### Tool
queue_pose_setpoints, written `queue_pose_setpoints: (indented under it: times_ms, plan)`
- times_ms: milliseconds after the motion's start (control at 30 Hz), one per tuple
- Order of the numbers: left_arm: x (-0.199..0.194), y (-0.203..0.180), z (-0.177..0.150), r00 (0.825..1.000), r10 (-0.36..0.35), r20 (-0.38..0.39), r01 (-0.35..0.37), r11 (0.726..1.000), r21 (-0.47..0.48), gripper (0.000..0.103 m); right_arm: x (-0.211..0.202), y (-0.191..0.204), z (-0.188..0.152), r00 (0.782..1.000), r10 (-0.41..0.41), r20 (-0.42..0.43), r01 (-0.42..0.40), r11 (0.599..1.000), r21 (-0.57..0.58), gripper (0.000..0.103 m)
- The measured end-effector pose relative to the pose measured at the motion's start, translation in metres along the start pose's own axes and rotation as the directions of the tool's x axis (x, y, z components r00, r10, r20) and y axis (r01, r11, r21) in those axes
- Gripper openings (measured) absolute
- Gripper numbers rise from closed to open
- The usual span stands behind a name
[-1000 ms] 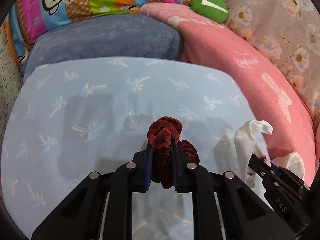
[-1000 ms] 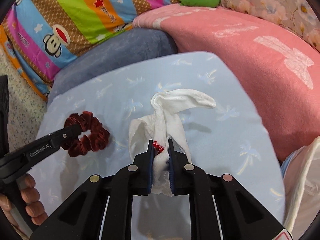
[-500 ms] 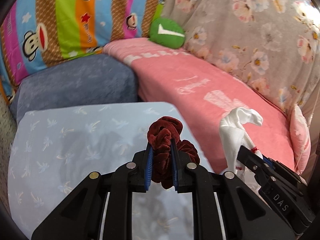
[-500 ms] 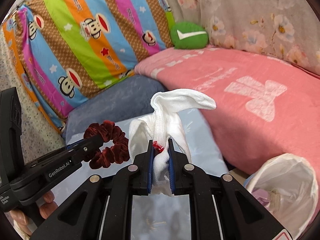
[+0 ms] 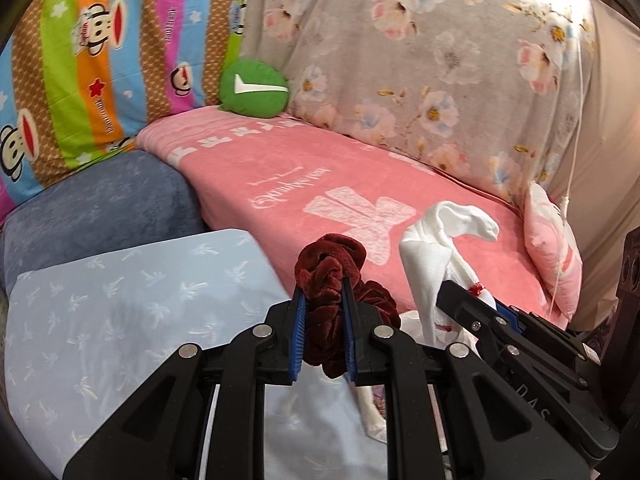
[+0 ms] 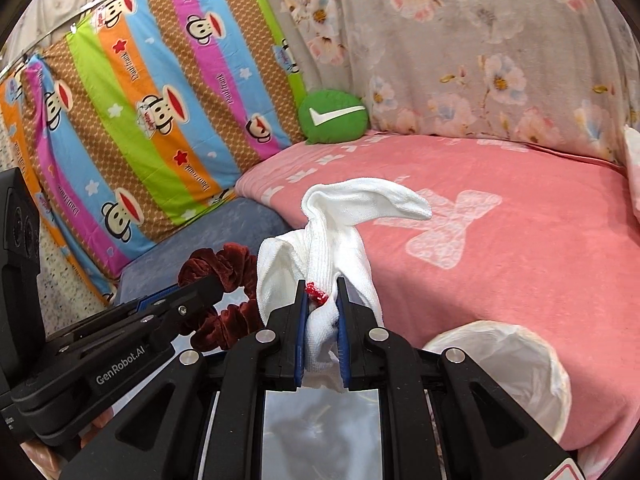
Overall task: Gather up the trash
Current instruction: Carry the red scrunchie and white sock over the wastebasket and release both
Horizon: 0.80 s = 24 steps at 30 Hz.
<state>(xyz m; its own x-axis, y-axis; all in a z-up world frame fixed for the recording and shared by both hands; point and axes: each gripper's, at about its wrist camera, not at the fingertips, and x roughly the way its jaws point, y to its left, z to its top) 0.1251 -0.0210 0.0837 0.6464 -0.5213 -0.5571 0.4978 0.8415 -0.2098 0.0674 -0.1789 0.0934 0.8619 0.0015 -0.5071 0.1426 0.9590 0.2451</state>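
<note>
My left gripper [image 5: 323, 296] is shut on a dark red velvet scrunchie [image 5: 332, 268] and holds it in the air above the edge of the light blue pillow [image 5: 120, 312]. My right gripper [image 6: 321, 298] is shut on a white sock [image 6: 340, 224] with a small red mark, also held in the air. Each gripper shows in the other's view: the right one with the sock [image 5: 440, 248] at right, the left one with the scrunchie [image 6: 224, 268] at left. A white-lined trash bin [image 6: 516, 364] stands low at the right, below the pink bed edge.
A pink blanket [image 6: 500, 208] covers the bed ahead. A blue-grey cushion [image 5: 92, 208], a green round plush [image 6: 334, 116], a striped monkey-print cloth [image 6: 152, 120] and a floral cloth [image 6: 480, 60] lie behind. A small pink pillow [image 5: 556, 248] sits at the right.
Both grippers have lifted their items off the blue pillow and swung right toward the pink bed; the trash bin has come into the right wrist view.
</note>
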Motion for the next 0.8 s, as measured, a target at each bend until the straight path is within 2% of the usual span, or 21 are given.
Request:
queue_pose_setpoints:
  times_ms: [267,500,633,733,800]
  plan:
    - [0.006,-0.046,-0.004,0.998,-0.059,-0.024,0.060,0.996,0.058,0.016,-0.024,-0.041,-0.002,0.998,-0.054,0.022,0.053,0.998,0.040,0.012]
    - [0.015,-0.072,-0.007,0.992,-0.112,-0.051,0.115,0.990,0.077,0.018,-0.039,-0.073,-0.005,0.995,-0.098,0.028,0.095,0.993,0.072,0.015]
    - [0.019,-0.084,-0.009,0.993,-0.110,-0.038,0.113,0.990,0.083,0.020,-0.045,-0.089,-0.006,0.991,-0.127,0.034,0.124,0.988,0.091,0.018]
    - [0.025,-0.089,-0.009,0.992,-0.110,-0.058,0.115,0.990,0.079,0.024,-0.046,-0.099,-0.005,0.989,-0.144,0.031,0.140,0.985,0.103,0.019]
    - [0.026,-0.092,-0.009,0.993,-0.103,-0.060,0.108,0.991,0.078,0.034,-0.048,-0.104,-0.006,0.987,-0.156,0.035,0.151,0.982,0.110,0.023]
